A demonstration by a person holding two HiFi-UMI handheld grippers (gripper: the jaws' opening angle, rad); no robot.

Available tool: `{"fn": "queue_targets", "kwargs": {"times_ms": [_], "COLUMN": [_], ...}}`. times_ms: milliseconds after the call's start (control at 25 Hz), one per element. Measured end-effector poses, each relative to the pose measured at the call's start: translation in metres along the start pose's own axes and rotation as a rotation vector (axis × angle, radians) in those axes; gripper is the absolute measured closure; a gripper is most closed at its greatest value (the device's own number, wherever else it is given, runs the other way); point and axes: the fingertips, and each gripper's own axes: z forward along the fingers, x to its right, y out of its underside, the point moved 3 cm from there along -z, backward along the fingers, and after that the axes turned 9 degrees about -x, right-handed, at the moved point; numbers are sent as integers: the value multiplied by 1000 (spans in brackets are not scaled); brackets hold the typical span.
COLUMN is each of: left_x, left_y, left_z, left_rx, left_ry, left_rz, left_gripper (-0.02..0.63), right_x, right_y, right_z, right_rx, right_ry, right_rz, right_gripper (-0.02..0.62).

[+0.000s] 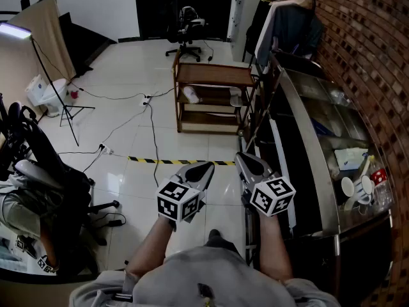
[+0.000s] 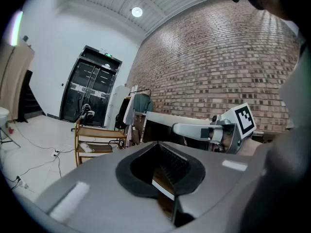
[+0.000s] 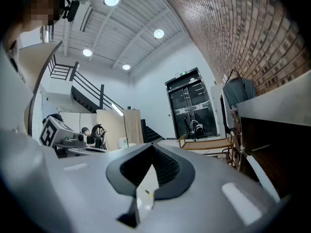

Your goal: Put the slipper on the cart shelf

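A wooden cart [image 1: 211,75] with open shelves stands a few steps ahead on the tiled floor. A white slipper [image 1: 190,95] lies on its middle shelf, with a second pale one [image 1: 236,97] toward the shelf's right end. My left gripper [image 1: 208,167] and right gripper [image 1: 241,158] are held side by side in front of my body, well short of the cart. Both are shut with nothing between the jaws. In the left gripper view the cart [image 2: 99,132] shows far off with the slipper [image 2: 86,148] on its shelf. The cart [image 3: 206,143] is also distant in the right gripper view.
A glass display counter [image 1: 319,130] runs along the brick wall on my right, with a clothes rack [image 1: 287,15] behind it. Yellow-black tape [image 1: 179,161] and cables [image 1: 150,126] cross the floor before the cart. A seated person and equipment [image 1: 32,184] are at left. An office chair [image 1: 186,27] stands beyond.
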Motion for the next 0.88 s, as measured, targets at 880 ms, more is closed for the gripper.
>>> {"fn": "queue_targets", "kwargs": {"times_ms": [880], "left_x": [-109], "left_y": [-74], "left_z": [149], "left_rx": [-4], "left_ry": [-149], "left_rz": [-45], "left_gripper": [598], "right_x": [175], "right_y": [-43], "right_z": [110], "right_rx": [-5], "right_ry": [-35], "right_rz": [44], "right_gripper": [597]}}
